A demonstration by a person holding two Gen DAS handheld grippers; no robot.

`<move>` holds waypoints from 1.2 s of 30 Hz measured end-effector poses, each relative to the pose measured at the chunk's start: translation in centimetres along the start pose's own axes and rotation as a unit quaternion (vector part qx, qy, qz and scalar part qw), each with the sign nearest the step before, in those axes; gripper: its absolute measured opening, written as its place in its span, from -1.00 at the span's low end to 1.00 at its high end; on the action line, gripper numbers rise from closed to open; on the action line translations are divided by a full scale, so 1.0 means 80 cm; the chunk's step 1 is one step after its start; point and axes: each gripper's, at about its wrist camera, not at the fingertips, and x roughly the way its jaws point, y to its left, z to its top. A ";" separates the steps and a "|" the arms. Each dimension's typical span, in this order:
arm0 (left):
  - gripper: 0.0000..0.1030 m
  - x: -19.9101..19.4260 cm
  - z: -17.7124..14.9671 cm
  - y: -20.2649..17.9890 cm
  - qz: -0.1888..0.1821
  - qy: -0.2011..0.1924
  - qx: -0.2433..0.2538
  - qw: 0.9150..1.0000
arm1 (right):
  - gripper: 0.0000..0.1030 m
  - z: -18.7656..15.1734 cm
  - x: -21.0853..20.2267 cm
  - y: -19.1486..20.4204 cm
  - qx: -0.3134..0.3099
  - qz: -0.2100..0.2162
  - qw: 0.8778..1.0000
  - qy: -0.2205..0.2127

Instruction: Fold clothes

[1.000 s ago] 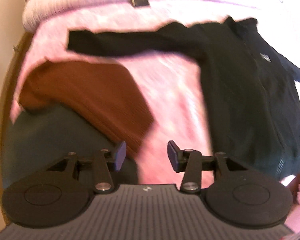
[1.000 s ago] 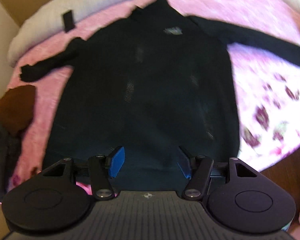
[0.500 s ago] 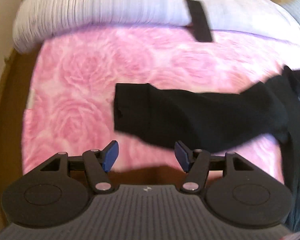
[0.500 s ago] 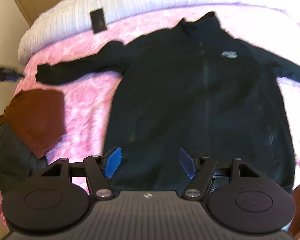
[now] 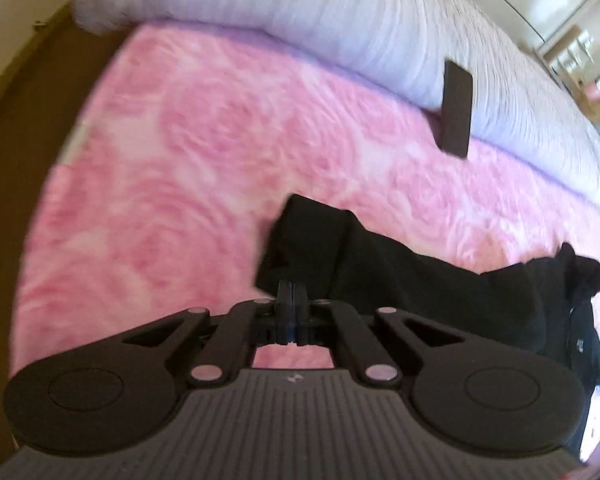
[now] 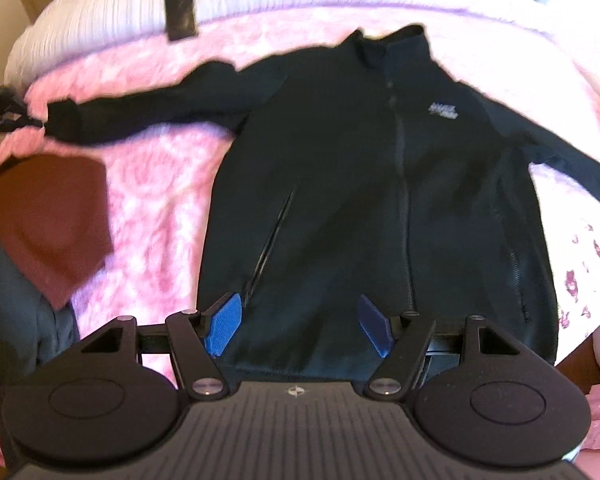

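Left tool (image 5: 291,294) apparently on jacket sleeve (image 5: 380,256)

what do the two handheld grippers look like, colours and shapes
Both match: the left gripper and right gripper have matte black bodies, a ribbed dark grey top plate with a small logo, two round black discs at the sides, black linkage arms with silver rivets, and blue finger pads. No cables or sleeves show.

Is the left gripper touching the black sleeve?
Touching. The left wrist view shows the left gripper shut on the cuff end of the black sleeve, whose cloth bunches up right at its tips.
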 end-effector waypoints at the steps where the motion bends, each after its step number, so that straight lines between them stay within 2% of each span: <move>1: -1.00 -0.004 0.000 -0.001 0.007 0.001 0.024 1.000 | 0.34 -0.001 -0.004 0.000 0.002 -0.002 1.000 -0.002; 3: -0.97 0.003 0.003 -0.012 0.008 0.010 0.093 0.996 | 0.34 -0.004 -0.007 0.002 0.006 -0.003 1.000 -0.002; 4: -0.83 0.010 0.003 -0.021 0.004 0.010 0.139 0.990 | 0.35 -0.005 -0.006 0.004 0.007 -0.001 1.000 -0.001; 6: -0.19 0.026 0.001 -0.037 0.005 0.008 0.232 0.973 | 0.35 -0.009 -0.003 0.009 0.008 0.003 1.000 0.001; 8: -0.13 0.050 0.003 -0.047 -0.012 0.020 0.275 0.961 | 0.36 -0.013 0.002 0.015 0.007 0.006 1.000 0.004; 10: -0.07 0.074 0.006 -0.051 -0.029 0.026 0.283 0.958 | 0.39 -0.016 0.007 0.021 0.002 0.006 1.000 0.008; 11: -0.02 0.088 0.007 -0.053 -0.023 0.033 0.281 0.959 | 0.40 -0.018 0.011 0.025 -0.002 0.004 1.000 0.012; 13: -0.07 0.114 0.008 -0.056 -0.012 0.045 0.275 0.960 | 0.40 -0.021 0.017 0.030 -0.007 0.003 1.000 0.019; 14: -0.40 0.119 0.009 -0.055 -0.004 0.047 0.265 0.963 | 0.40 -0.023 0.021 0.033 -0.010 0.003 1.000 0.023; 15: -0.86 0.115 0.013 -0.051 0.001 0.040 0.246 0.969 | 0.40 -0.022 0.025 0.036 -0.013 0.003 1.000 0.026; 17: -0.85 0.083 0.031 -0.027 -0.031 -0.007 0.152 0.988 | 0.40 -0.020 0.032 0.041 -0.014 0.007 0.999 0.030; 18: -0.86 0.062 0.036 -0.014 -0.034 -0.034 0.114 0.992 | 0.40 -0.015 0.035 0.044 -0.012 0.010 0.999 0.028; 20: -0.86 0.028 0.045 0.008 -0.038 -0.069 0.051 0.996 | 0.40 -0.003 0.040 0.051 -0.012 0.018 1.000 0.019; 22: -0.86 0.018 0.047 0.022 -0.047 -0.056 0.019 0.997 | 0.40 0.010 0.043 0.062 -0.020 0.028 0.999 0.006; 26: -0.86 0.030 0.045 0.024 -0.040 -0.013 0.022 0.999 | 0.41 0.031 0.056 0.084 -0.034 0.051 0.998 -0.007; 30: -0.86 0.049 0.031 0.025 -0.007 0.046 0.028 0.998 | 0.42 0.050 0.072 0.107 -0.053 0.071 0.996 -0.017; 32: -0.87 0.044 0.019 0.024 0.005 0.063 0.043 0.997 | 0.43 0.059 0.071 0.113 -0.061 0.074 0.995 -0.027; 34: -1.00 0.041 0.006 0.028 0.019 0.082 0.048 0.995 | 0.48 0.065 0.069 0.114 -0.064 0.072 0.995 -0.036; 36: -1.00 0.043 -0.003 0.035 0.042 0.096 0.058 0.993 | 0.50 0.067 0.067 0.111 -0.059 0.071 0.995 -0.038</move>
